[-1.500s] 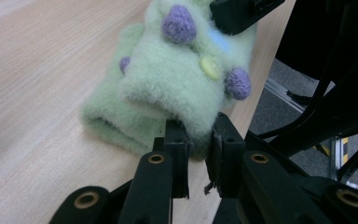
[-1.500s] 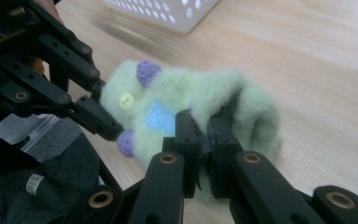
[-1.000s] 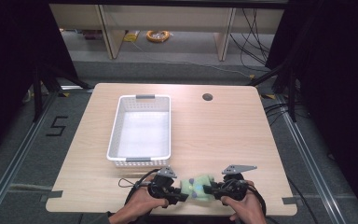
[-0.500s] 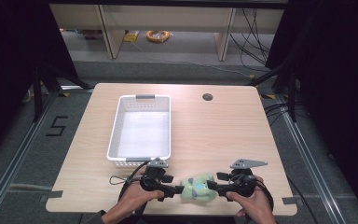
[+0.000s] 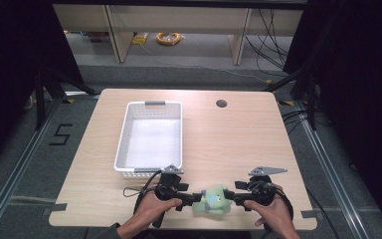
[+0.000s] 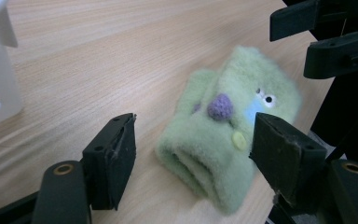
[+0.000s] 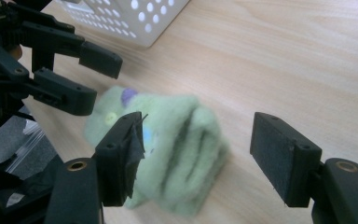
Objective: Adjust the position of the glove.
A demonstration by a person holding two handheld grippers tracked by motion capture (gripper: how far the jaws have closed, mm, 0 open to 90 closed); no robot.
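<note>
- A folded green fuzzy sock (image 5: 214, 199) with a cartoon face, a purple knitted nose and a small yellow button lies on the wooden table (image 5: 238, 144) near its front edge, between the two grippers and in front of the white perforated basket (image 5: 151, 137).
- The left gripper (image 6: 193, 154) has just been opening; its pads stand spread on either side of the sock's folded end, not pressing it.
- The right gripper (image 7: 200, 154) has likewise just been opening; the sock sits between its jaws, free of the right-hand pad, while the left-hand pad stands in front of it, so contact there cannot be told.
- Judged from this, the step in hand is the release after folding: the sock rests on the table by itself.
- The next move probably calls for one gripper to close across the whole fold, so the layers stay together, then lift it toward the basket.
- The only writing legible is a black "5" taped on the floor (image 5: 59, 134) left of the table; the sock and basket show no label.
</note>
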